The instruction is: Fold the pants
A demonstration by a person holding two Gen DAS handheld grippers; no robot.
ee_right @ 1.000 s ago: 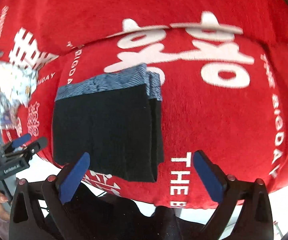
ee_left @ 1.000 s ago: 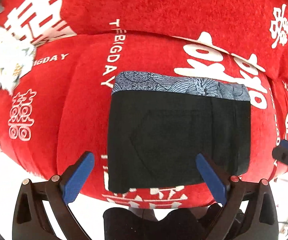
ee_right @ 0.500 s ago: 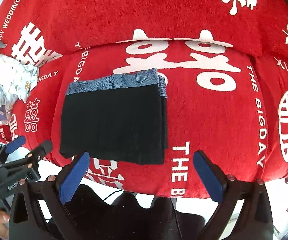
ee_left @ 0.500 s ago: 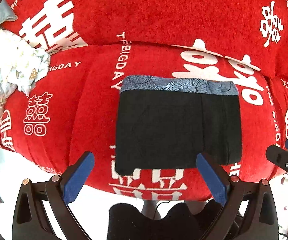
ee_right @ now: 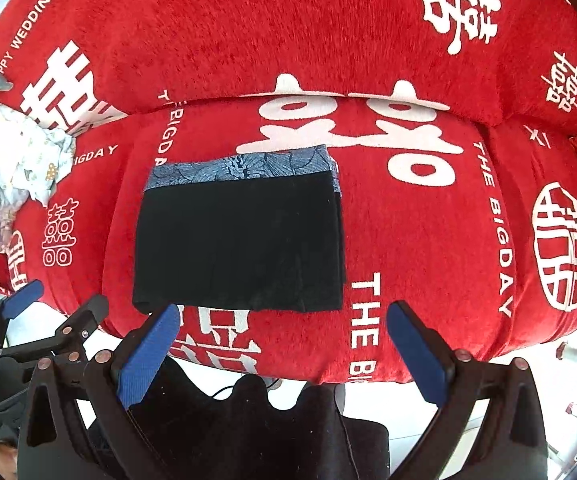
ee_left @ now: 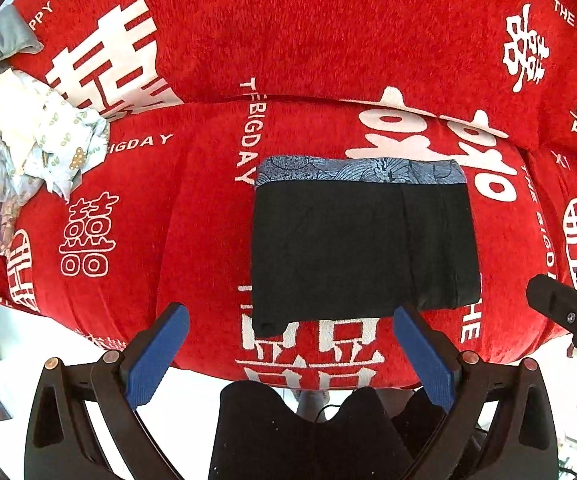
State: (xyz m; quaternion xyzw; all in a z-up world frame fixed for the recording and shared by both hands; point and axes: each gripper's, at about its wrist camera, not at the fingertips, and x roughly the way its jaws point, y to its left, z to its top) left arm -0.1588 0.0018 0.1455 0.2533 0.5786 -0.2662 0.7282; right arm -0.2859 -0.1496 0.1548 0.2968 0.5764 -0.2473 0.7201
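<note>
The black pants [ee_left: 360, 248] lie folded into a flat rectangle on the red sofa seat, with a blue-grey patterned waistband along the far edge. They also show in the right wrist view [ee_right: 240, 240]. My left gripper [ee_left: 288, 356] is open and empty, held back from the sofa's front edge below the pants. My right gripper [ee_right: 284, 352] is open and empty, also off the front edge, to the right of the pants. The left gripper shows at the lower left of the right wrist view [ee_right: 44, 316].
The red sofa [ee_left: 328, 40] carries white lettering and has a back cushion behind the seat. A heap of pale patterned clothes [ee_left: 28, 148] lies on the left end of the seat. White floor lies below the front edge.
Both grippers have drawn back from the sofa, so the pants look smaller and more of the seat shows. The pants have stayed in place.
</note>
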